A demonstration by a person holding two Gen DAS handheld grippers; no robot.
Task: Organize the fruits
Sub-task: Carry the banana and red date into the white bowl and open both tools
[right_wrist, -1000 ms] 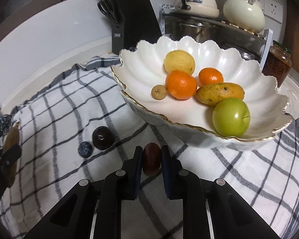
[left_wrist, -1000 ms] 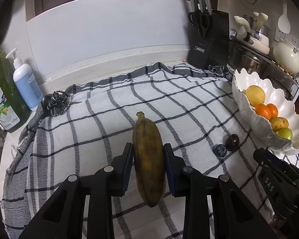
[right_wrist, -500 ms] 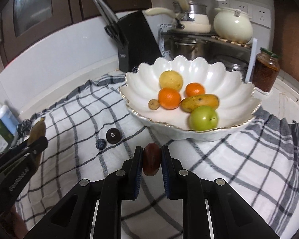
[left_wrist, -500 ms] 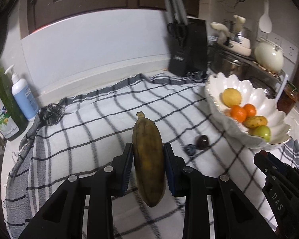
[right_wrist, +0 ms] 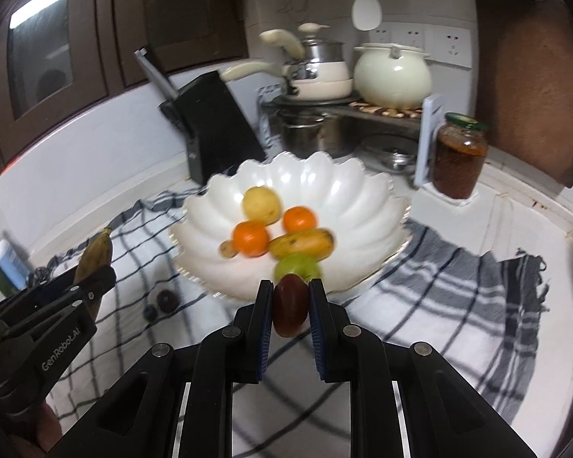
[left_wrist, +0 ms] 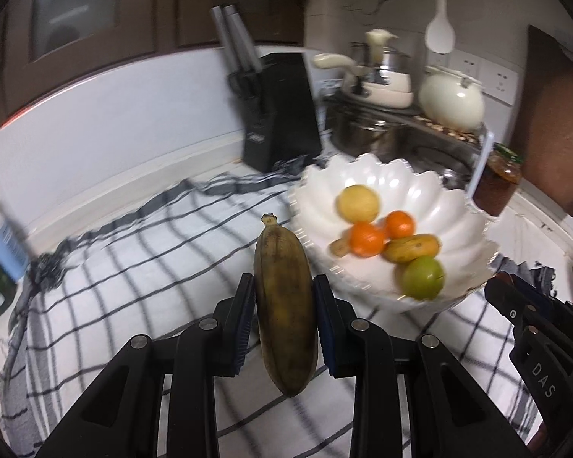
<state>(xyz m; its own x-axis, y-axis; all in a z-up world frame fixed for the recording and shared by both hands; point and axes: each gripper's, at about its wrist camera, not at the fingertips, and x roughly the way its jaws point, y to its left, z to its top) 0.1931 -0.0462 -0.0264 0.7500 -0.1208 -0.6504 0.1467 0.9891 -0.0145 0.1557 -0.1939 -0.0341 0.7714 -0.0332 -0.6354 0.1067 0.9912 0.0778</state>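
Bowl (right_wrist: pixel 370 206) on cloth (right_wrist: pixel 458 294), knife block (right_wrist: pixel 217 129) behind (jar (right_wrist: pixel 458 156) right)

Brown-yellow banana (left_wrist: pixel 284 305); white bowl (right_wrist: pixel 347 191); white cloth (right_wrist: pixel 458 290), grey-black checks; dark-red fruit (right_wrist: pixel 290 305).

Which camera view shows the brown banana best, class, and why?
The left wrist view: the brown banana fills the centre, visible stem to tip, clamped in the left gripper. The right wrist view shows only its upper part at the left edge, behind that gripper.
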